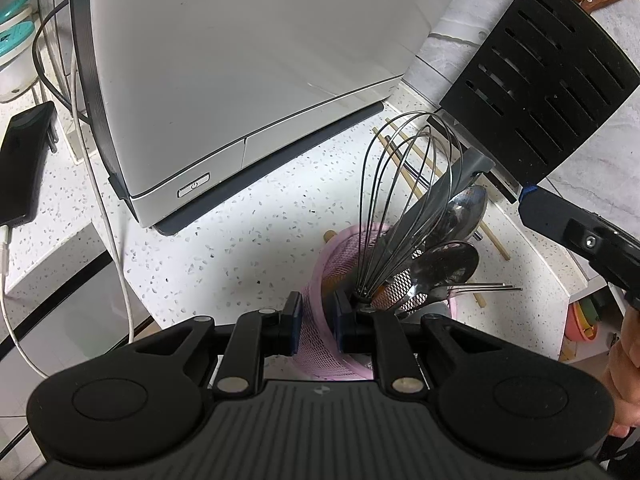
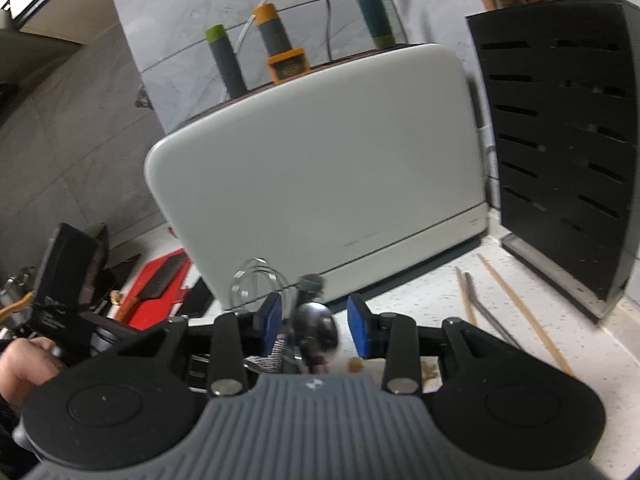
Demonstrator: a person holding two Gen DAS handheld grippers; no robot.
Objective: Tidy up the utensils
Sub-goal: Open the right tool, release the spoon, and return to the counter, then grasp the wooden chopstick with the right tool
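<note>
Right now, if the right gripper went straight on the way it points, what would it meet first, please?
Probably the spoon bowl between the open right gripper fingers, with the white appliance behind; depth is unclear.

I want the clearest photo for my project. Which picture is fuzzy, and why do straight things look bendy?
Left wrist view: sharp; the whisk wires and spoons are crisp. Right wrist view: smeared, the whisk and spoon blur. Both: fisheye curves the white appliance and black knife block.

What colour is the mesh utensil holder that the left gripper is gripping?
Pink: the mesh utensil holder is clearest in the left wrist view, its wall between the left gripper fingers.
</note>
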